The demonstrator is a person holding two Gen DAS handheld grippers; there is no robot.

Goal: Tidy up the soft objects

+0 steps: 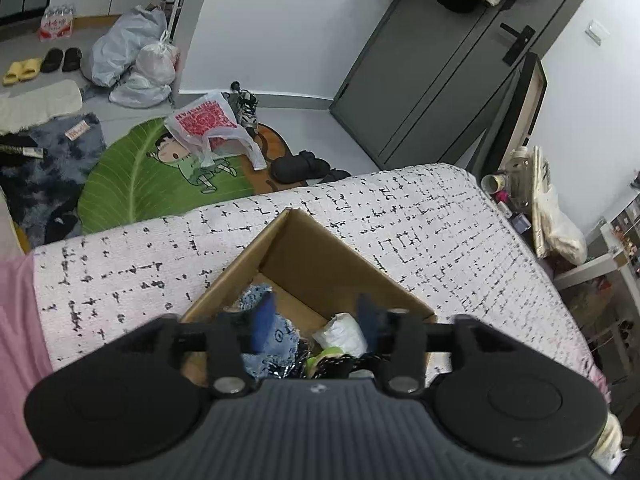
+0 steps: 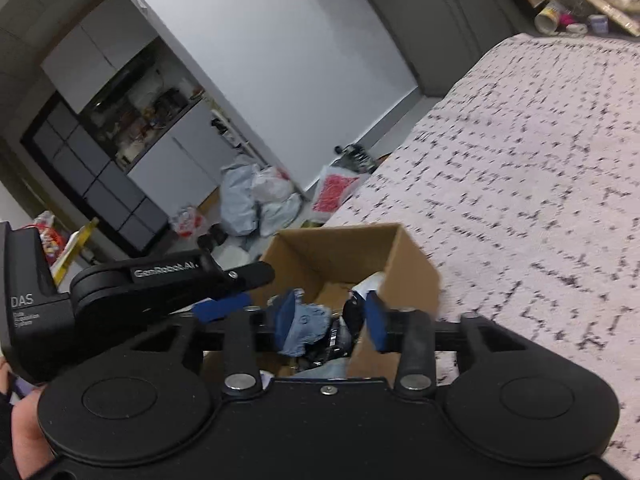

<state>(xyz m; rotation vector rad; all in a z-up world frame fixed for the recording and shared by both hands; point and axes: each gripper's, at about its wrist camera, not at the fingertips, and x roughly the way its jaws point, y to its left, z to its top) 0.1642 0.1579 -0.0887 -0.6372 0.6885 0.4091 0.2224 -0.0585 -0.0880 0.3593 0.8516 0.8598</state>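
Note:
An open cardboard box [image 1: 320, 256] sits on the white, black-flecked bed cover [image 1: 460, 232]. Inside lie a light blue patterned cloth [image 1: 276, 336], a white bundle [image 1: 344, 334] and dark items with a green-yellow piece [image 1: 332, 360]. My left gripper [image 1: 316, 322] hangs open over the box, empty. In the right wrist view the box [image 2: 344, 252] holds the blue cloth [image 2: 308, 328] and dark items [image 2: 340, 340]. My right gripper [image 2: 332, 320] is open over the box, nothing between its pads. The left gripper's body [image 2: 120, 292] reaches in from the left beside it.
The bed cover [image 2: 540, 200] spreads to the right. On the floor lie a green leaf rug [image 1: 160, 176], a dark shaggy rug [image 1: 48, 168], plastic bags [image 1: 136, 60], shoes [image 1: 296, 166] and slippers [image 1: 22, 70]. A grey door [image 1: 440, 60] stands behind. Clutter [image 1: 532, 196] lines the bed's right side.

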